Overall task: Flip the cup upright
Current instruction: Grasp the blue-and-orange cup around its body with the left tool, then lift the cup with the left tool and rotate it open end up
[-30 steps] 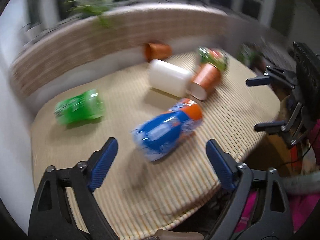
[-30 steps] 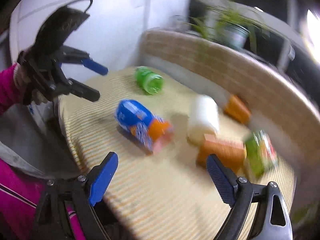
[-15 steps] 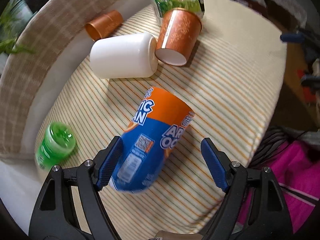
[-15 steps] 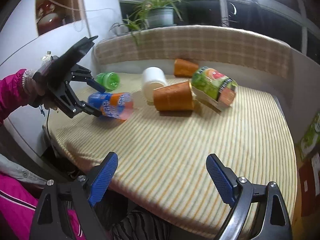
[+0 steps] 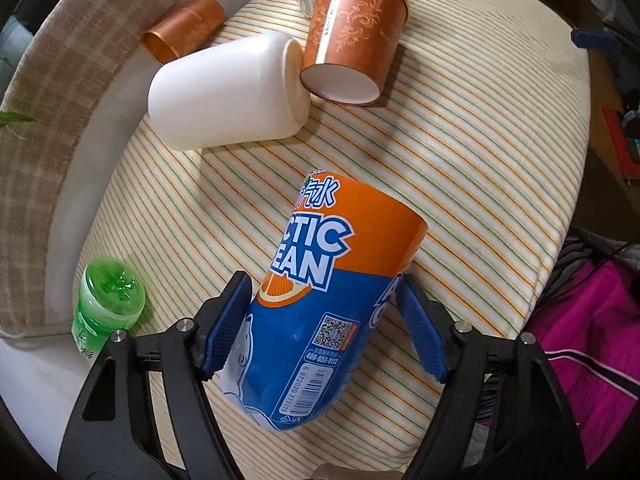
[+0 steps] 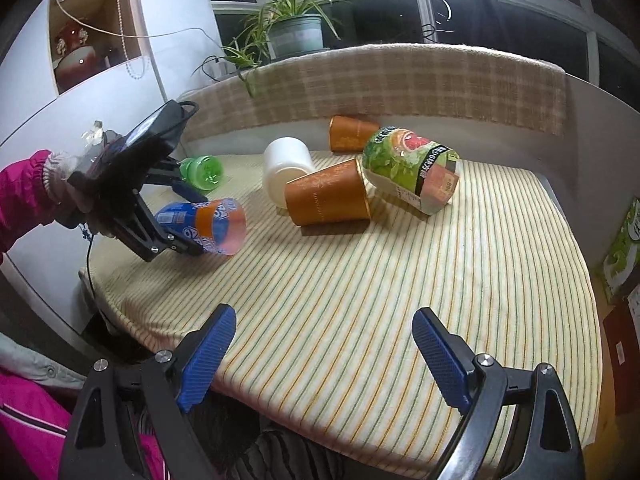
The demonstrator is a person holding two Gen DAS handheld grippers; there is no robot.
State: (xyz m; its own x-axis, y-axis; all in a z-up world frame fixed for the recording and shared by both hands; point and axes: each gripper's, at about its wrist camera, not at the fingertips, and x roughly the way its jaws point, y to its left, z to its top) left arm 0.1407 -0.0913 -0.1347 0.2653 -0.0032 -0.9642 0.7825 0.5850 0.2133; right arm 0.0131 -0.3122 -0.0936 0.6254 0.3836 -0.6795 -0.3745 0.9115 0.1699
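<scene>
Fingers of your left gripper sit on either side of the blue-and-orange printed plastic cup, which lies on its side on the striped cloth-covered table. The left pad presses the cup's blue flank; the right pad is right at the opposite flank, though you cannot tell whether it truly touches. The cup's blue end points back toward your palm, and its orange end with the large white lettering reaches out past the fingertips. In the right wrist view the same cup sits low over the cloth in the grip, its pinkish open mouth facing away from your left hand.

Beyond the left fingertips lies a plain white plastic cup on its side. Just to its right, touching it, is a copper-orange paper cup with a scroll pattern, also tipped over, white inside showing. Farther out and left of those, a smaller plain orange cup lies against the checked cushion back. Outside the left finger, a green translucent plastic bottle bottom lies near the table edge.

Your right gripper hangs over bare cloth with its blue pads wide apart and nothing between them. Ahead of it, right of the patterned cup, lies a green-and-pink labelled bottle cup.
</scene>
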